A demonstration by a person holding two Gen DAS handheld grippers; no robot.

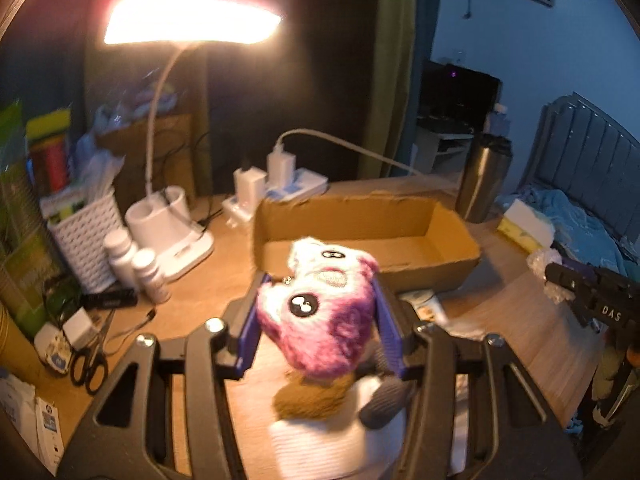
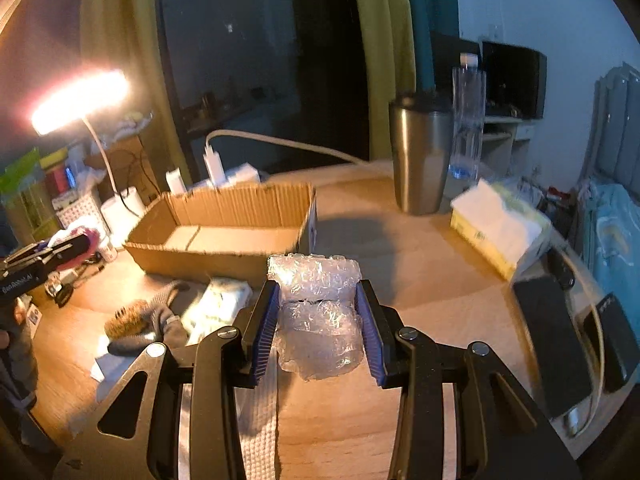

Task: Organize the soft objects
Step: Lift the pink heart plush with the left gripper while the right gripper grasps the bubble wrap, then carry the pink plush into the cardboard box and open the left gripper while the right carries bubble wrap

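My left gripper (image 1: 320, 284) is shut on a pink-and-white plush toy (image 1: 320, 320) with big black eyes, held above the desk just short of an open cardboard box (image 1: 360, 204). My right gripper (image 2: 318, 286) is shut on a wad of clear bubble wrap (image 2: 316, 320), to the right of the same box (image 2: 240, 204). Each view shows the other gripper at its edge: the right gripper (image 1: 556, 276) and the left gripper (image 2: 86, 240). On the desk below lie a grey sock (image 2: 160, 320), a brown fuzzy piece (image 2: 128, 316) and a white cloth (image 2: 256, 420).
A lit desk lamp (image 1: 172, 224), a power strip (image 1: 296, 188), pill bottles (image 1: 148, 272), a white basket (image 1: 88, 236) and scissors (image 1: 90, 360) crowd the left. A steel tumbler (image 2: 420, 160), a tissue box (image 2: 496, 232) and dark phones (image 2: 548, 340) stand to the right.
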